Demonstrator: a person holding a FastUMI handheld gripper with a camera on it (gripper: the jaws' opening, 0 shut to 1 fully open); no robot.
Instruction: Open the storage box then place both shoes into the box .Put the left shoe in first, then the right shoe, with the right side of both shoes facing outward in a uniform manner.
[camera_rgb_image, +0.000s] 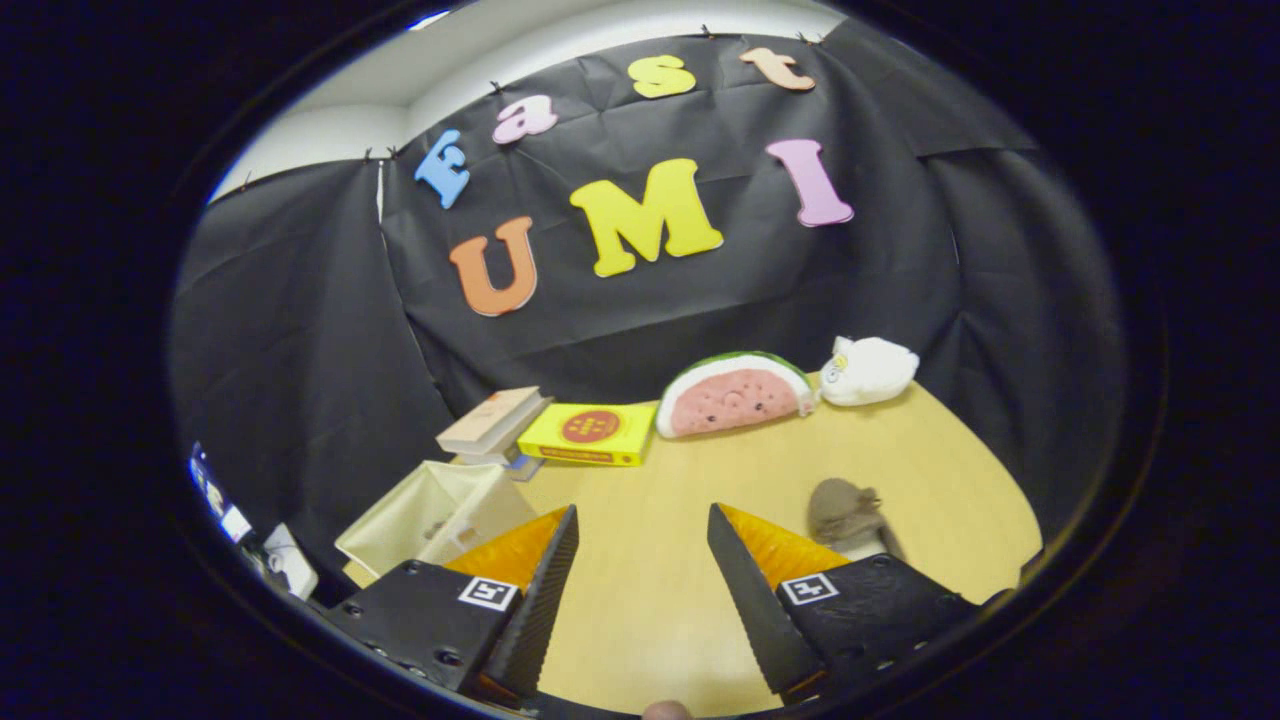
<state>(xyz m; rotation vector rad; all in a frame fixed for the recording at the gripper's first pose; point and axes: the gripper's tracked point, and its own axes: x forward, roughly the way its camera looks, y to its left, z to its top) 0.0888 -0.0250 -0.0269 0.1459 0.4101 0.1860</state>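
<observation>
My gripper (642, 520) hangs open over the wooden table (650, 600), with bare tabletop between its fingers. A cream storage box (440, 515) stands just left of the left finger, its top open and its inside visible; part of it is hidden behind that finger. A brown-grey shoe (845, 512) lies just beyond the right finger, partly covered by it. I cannot tell which shoe of the pair it is.
At the back of the table lie a stack of books (495, 425), a yellow box (590, 434), a watermelon-slice plush (735, 394) and a white plush (868, 370). Some small items (270, 560) sit off the table's left edge. The table's curved edge runs close on the right.
</observation>
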